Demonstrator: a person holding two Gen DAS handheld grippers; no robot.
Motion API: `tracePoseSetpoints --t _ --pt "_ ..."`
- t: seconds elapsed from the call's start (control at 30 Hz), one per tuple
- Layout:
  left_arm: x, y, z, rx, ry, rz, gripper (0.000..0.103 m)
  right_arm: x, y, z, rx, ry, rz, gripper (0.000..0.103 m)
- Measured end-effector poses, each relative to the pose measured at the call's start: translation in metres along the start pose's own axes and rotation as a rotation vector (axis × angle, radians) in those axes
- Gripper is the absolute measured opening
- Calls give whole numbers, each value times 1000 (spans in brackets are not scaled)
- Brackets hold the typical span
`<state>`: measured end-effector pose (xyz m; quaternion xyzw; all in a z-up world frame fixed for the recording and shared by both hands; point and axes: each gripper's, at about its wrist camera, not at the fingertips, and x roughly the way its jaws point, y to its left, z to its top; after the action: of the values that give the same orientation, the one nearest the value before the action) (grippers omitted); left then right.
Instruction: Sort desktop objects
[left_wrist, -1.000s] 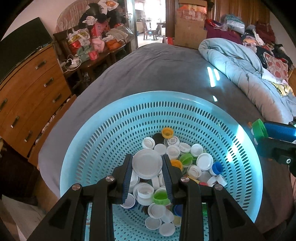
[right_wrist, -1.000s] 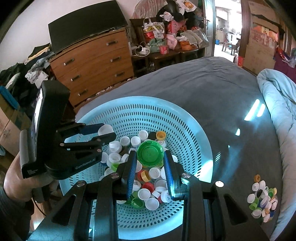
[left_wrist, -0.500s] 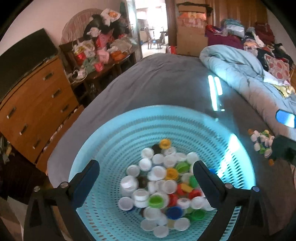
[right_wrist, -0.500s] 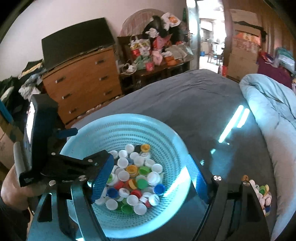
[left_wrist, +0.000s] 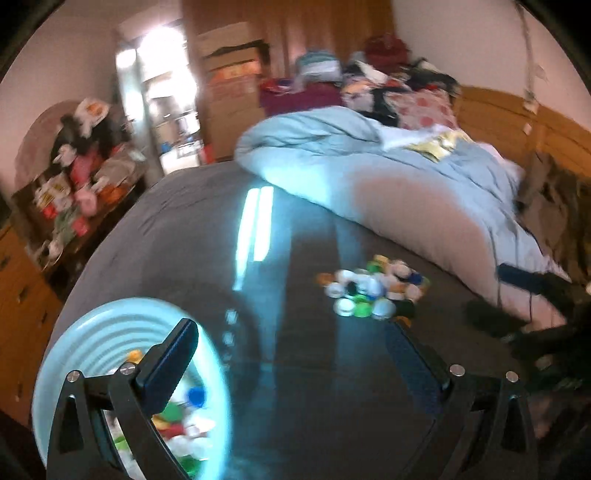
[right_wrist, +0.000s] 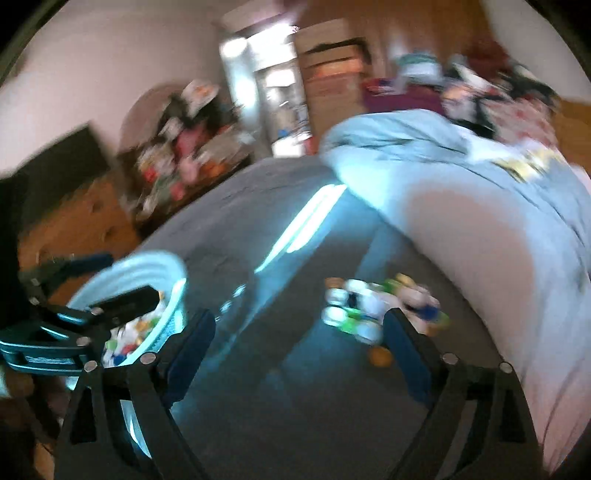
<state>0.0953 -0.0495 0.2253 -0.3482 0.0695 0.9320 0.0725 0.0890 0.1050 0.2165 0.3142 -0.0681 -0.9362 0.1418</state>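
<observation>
I see bare table (left_wrist: 303, 369) between basket (left_wrist: 92, 325) and cap pile (left_wrist: 369, 291). Left gripper (left_wrist: 291, 362) wide, empty. Right gripper (right_wrist: 295, 350) opening, empty.

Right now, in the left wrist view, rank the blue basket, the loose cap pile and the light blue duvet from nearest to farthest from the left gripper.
1. Blue basket, lower left, beside the left gripper.
2. Cap pile, ahead, slightly right.
3. Duvet, beyond the pile.
</observation>
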Motion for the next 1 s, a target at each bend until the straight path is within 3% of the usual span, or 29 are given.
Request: tracePoseSetpoints --t 0.1,0.2,0.33,0.43,0.5,0.57,0.7,1.0 --pt "34 -28 -11 10 74 -57 103 -4 -45 -23 31 24 -127 102" --pt "83 -42 -31 -20 158 -55 103 19 -85 -49 54 128 -213 102" --pt "140 -49 -72 -35 205 26 103 66 -109 -73 9 256 -242 102" --pt "167 -49 -92 -47 203 75 103 93 -114 -84 -23 291 -248 102" --pt "178 -46 -98 -80 182 104 103 108 -113 -87 -47 291 -255 102" --pt "193 -41 -107 -131 210 103 103 116 -113 -93 -58 277 -249 102" --pt "202 -41 -113 -134 215 102 103 137 -122 -110 -22 312 -251 102" --pt "203 -41 -115 -142 215 92 103 135 -122 -112 -38 317 -266 102"
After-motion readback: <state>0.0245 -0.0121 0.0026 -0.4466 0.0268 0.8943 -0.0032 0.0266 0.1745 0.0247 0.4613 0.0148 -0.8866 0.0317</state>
